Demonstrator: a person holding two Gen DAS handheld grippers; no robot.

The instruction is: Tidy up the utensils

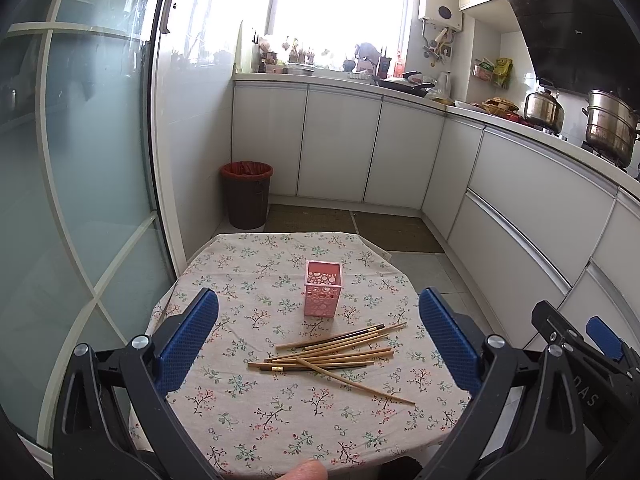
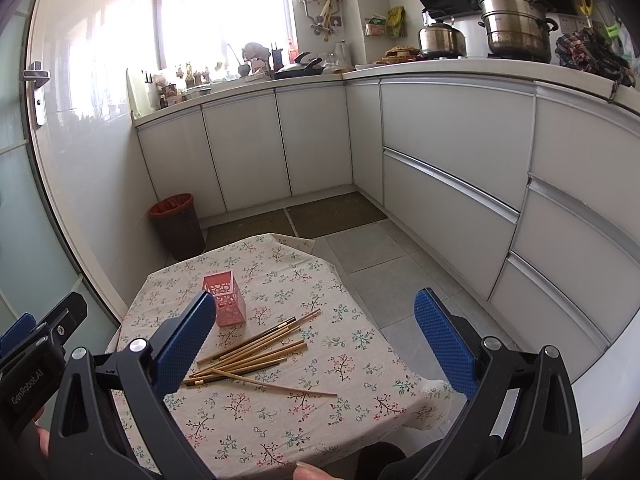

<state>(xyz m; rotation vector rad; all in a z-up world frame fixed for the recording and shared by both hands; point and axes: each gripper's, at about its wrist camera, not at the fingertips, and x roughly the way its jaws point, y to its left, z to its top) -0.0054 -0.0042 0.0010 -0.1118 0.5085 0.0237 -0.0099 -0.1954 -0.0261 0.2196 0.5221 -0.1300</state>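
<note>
Chopsticks [image 1: 332,350] loose beside pink holder [image 1: 323,288]; left tongs [image 1: 318,344], right tongs [image 2: 314,344] wide apart, empty.

Left gripper [image 1: 319,340] and right gripper [image 2: 315,340] hover side by side, fingers spread wide.

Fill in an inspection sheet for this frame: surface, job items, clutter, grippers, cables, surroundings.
Surface: small table under a floral tablecloth, cloth slightly wrinkled.
Job's things: pink perforated plastic utensil holder upright, nothing seen inside; loose pile of wooden chopsticks lying crossed in front of it, apart from it.
Clutter: nothing seen on the table.
Grippers: left gripper and right gripper both open, holding nothing, above the near table edge.
Cables: nothing seen.
Surroundings: brown waste bin on the floor, white kitchen cabinets, steel pots on the stove.
</note>
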